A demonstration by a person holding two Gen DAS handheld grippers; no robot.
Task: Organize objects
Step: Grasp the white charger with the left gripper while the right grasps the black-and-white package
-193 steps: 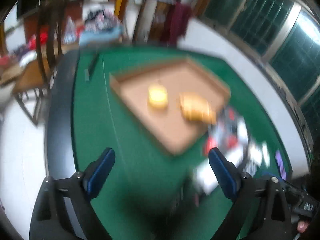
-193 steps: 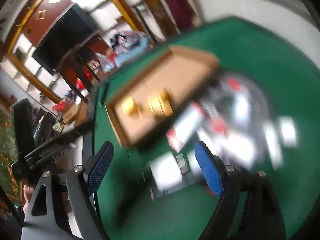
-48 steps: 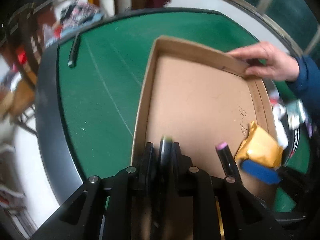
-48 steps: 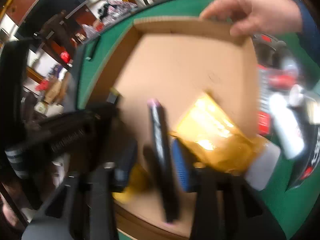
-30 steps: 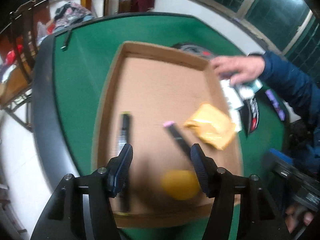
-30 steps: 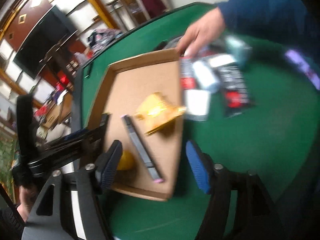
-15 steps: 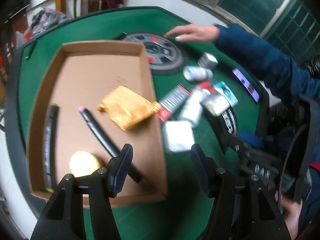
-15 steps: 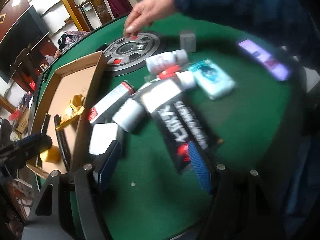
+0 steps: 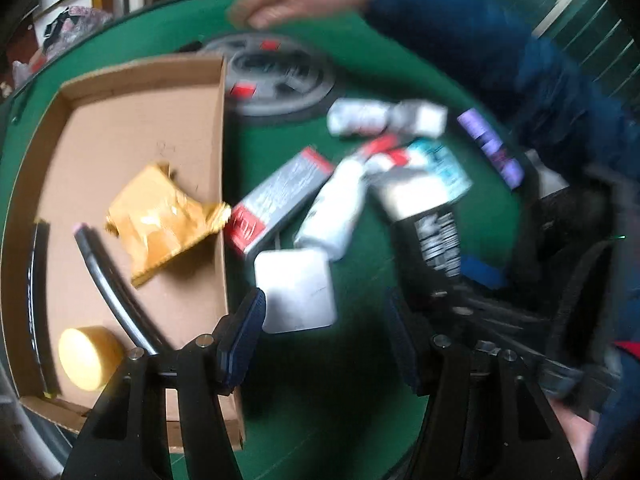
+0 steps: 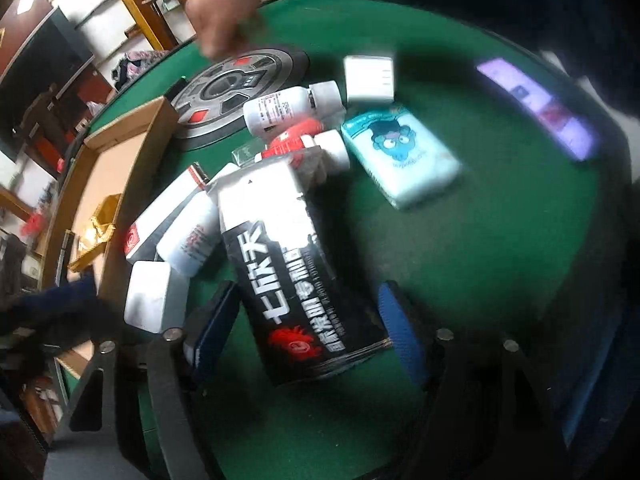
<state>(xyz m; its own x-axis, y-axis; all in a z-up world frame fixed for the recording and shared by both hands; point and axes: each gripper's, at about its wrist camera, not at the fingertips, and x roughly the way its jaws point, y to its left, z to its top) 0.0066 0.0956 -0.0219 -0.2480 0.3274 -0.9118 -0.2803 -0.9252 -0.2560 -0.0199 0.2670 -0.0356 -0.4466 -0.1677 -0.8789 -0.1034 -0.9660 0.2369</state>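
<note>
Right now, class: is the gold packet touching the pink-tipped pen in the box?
Apart. In the left wrist view, bare cardboard shows between the gold packet and the pink-tipped pen along the pen's whole length; the packet's corner overhangs the box wall instead.

My left gripper (image 9: 326, 332) has black arms, silver screws and blue pads; my right gripper (image 10: 308, 326) matches it.

A green felt table (image 10: 500, 240) fills the room's middle. Beyond it stand wooden shelving (image 10: 132, 4), a dark television screen (image 10: 44, 76) and teal gridded windows (image 9: 580, 12).
</note>
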